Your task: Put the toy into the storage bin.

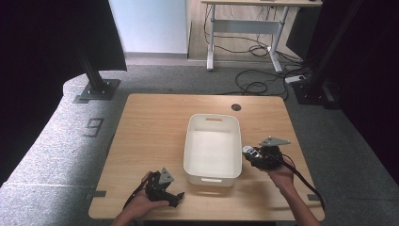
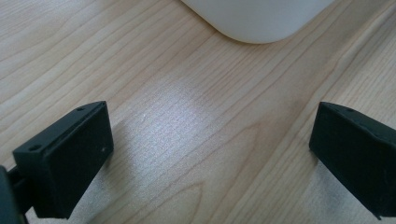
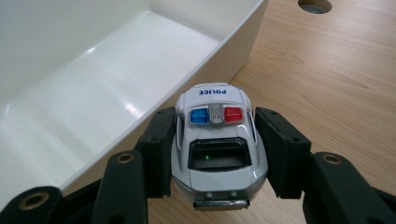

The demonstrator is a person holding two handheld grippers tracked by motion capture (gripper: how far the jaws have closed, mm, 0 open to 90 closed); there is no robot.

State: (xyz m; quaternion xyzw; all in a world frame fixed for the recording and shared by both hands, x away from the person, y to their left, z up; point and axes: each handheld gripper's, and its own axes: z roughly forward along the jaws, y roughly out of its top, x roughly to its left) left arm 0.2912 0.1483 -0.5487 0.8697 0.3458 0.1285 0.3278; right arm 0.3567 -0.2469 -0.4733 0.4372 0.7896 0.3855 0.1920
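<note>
Right tool [image 3: 212, 154] clamped a toy police car [image 3: 217, 140] by its sides, nose toward 12 o'clock, just outside the white bin [image 1: 189, 141] at its 3 o'clock wall; left tool [image 2: 210, 154] wide, empty.

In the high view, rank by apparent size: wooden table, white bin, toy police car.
1. Wooden table
2. White bin
3. Toy police car, partly hidden in the right tongs

Toy police car [image 3: 218, 140] sides hidden by tool; bin [image 2: 257, 18] cropped
</note>
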